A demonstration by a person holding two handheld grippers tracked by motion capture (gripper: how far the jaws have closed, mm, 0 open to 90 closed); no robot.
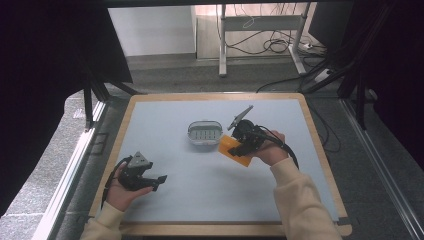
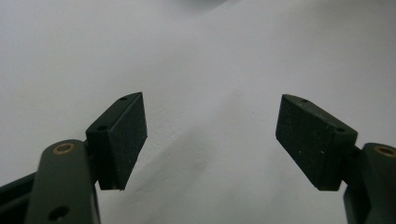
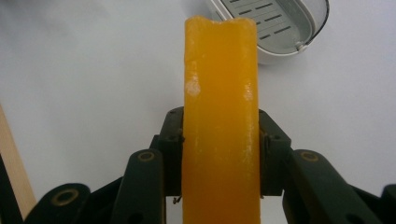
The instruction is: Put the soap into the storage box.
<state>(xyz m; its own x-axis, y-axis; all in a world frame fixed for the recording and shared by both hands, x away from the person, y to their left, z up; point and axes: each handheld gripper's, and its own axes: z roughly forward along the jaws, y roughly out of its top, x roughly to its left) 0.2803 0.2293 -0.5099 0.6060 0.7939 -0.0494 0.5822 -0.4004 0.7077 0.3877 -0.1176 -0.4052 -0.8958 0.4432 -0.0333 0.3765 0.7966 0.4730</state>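
**Orange bar stands out on a pale blue table**

An orange bar [image 3: 219, 121], glossy with a few whitish flecks, sits between the black jaws of the right gripper [image 3: 219, 154]. Beyond it lies a white tray [image 1: 205, 134] whose grey insert bears rows of dark slots. The left gripper [image 2: 212, 140] is black too, its joints ringed in what looks like brass. The table [image 1: 200, 200] is pale blue, edged in light wood. Both sleeves [image 1: 300, 200] are cream.
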